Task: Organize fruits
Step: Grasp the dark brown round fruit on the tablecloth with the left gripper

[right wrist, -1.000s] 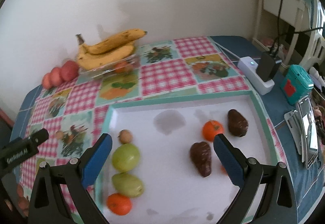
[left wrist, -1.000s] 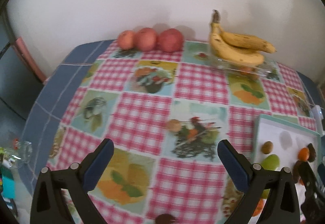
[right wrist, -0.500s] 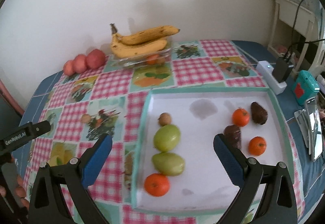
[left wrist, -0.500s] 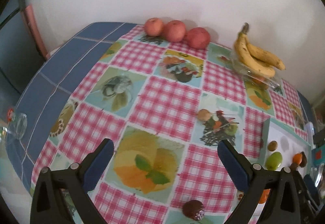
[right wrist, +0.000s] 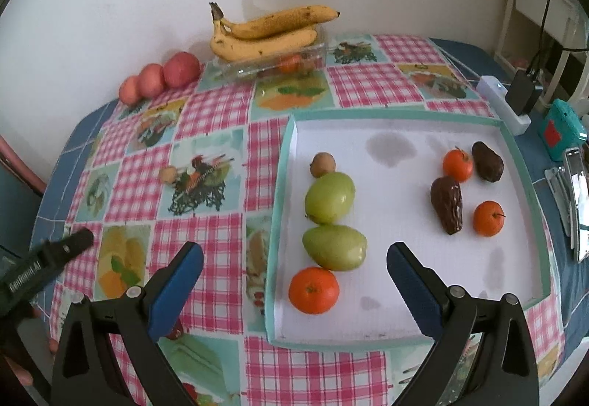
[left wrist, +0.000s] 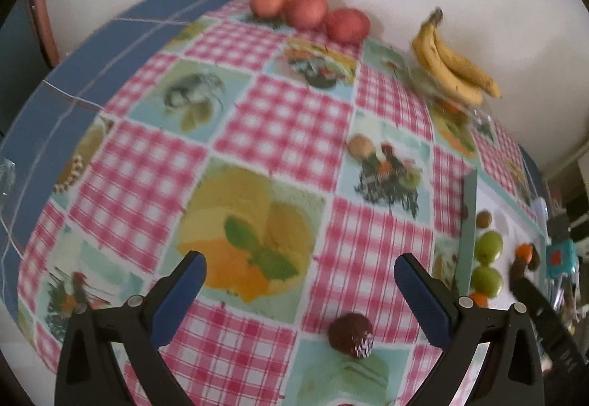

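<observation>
A white tray with a teal rim (right wrist: pixel 397 113) lies on the checked tablecloth. Inside it sit two green fruits (right wrist: pixel 330 197), a small brown fruit (right wrist: pixel 323 164), oranges (right wrist: pixel 313 289) and two dark avocados (right wrist: pixel 447 209). My right gripper (right wrist: pixel 294 268) hangs open above the tray's near left corner, holding nothing. My left gripper (left wrist: pixel 300 282) is open over the cloth. A dark round fruit with a patterned end (left wrist: pixel 350 329) lies between and just below its fingers. Another small brown fruit (left wrist: pixel 360 145) rests loose on the cloth. The tray's fruit (left wrist: pixel 487 245) shows at the right.
Three red apples (right wrist: pixel 162 76) line the wall. Bananas (right wrist: pixel 265 34) lie on a clear plastic box with fruit inside. A power strip (right wrist: pixel 502 104), a teal box (right wrist: pixel 559 129) and metal utensils (right wrist: pixel 574 199) sit right of the tray. The table's blue edge (left wrist: pixel 55 104) curves at left.
Both grippers have pulled back and risen. The right view now takes in the whole tray; the left view has swung left, bringing the dark round fruit closer between its fingers.
</observation>
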Demonstrator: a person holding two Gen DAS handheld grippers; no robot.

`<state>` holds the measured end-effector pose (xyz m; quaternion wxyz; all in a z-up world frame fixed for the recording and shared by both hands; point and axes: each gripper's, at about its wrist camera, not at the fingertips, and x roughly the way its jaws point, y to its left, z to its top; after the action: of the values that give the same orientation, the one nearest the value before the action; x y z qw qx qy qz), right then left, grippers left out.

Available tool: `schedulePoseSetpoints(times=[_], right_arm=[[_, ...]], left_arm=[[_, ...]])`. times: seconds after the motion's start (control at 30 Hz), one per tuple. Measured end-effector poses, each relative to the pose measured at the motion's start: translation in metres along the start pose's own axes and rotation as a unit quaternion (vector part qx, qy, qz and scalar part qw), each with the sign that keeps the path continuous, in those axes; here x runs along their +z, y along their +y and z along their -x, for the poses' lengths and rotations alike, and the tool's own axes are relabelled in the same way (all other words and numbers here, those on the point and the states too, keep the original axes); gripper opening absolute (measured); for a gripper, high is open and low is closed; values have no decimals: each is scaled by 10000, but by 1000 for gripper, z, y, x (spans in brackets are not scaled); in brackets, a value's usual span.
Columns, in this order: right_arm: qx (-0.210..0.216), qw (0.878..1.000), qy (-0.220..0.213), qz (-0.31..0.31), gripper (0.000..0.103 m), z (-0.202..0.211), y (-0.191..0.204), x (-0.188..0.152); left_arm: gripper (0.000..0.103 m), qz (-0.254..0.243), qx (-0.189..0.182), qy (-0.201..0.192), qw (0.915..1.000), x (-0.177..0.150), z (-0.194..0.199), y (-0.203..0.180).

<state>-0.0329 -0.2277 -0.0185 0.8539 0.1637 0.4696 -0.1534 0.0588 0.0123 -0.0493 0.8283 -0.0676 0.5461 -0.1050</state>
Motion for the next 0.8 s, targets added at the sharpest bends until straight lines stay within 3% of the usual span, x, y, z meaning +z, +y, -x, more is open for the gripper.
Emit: schedulePoseSetpoints(times=[0.27, 0.4, 0.53, 0.73, 0.8], right_arm=[[-8, 9998, 63, -162, 100, 3, -12, -6], [19, 9994, 50, -335, 100, 3, -20, -4], [52, 9988, 93, -480, 100, 2, -26, -3], [144, 9985, 109, -520, 100, 1, -26, -1], [144, 9986, 102, -508, 100, 1, -26, 0]], left_arm=[[101, -134, -54, 694, 9975, -24, -18, -11], [84, -412, -194, 804, 9957, -31, -19, -24], [82, -626, -356, 919, 9932, -35, -21, -36], [59, -663, -430, 1122, 9905, -38, -28, -39], [58, -656, -437, 1154, 9902, -38, -30, -41]])
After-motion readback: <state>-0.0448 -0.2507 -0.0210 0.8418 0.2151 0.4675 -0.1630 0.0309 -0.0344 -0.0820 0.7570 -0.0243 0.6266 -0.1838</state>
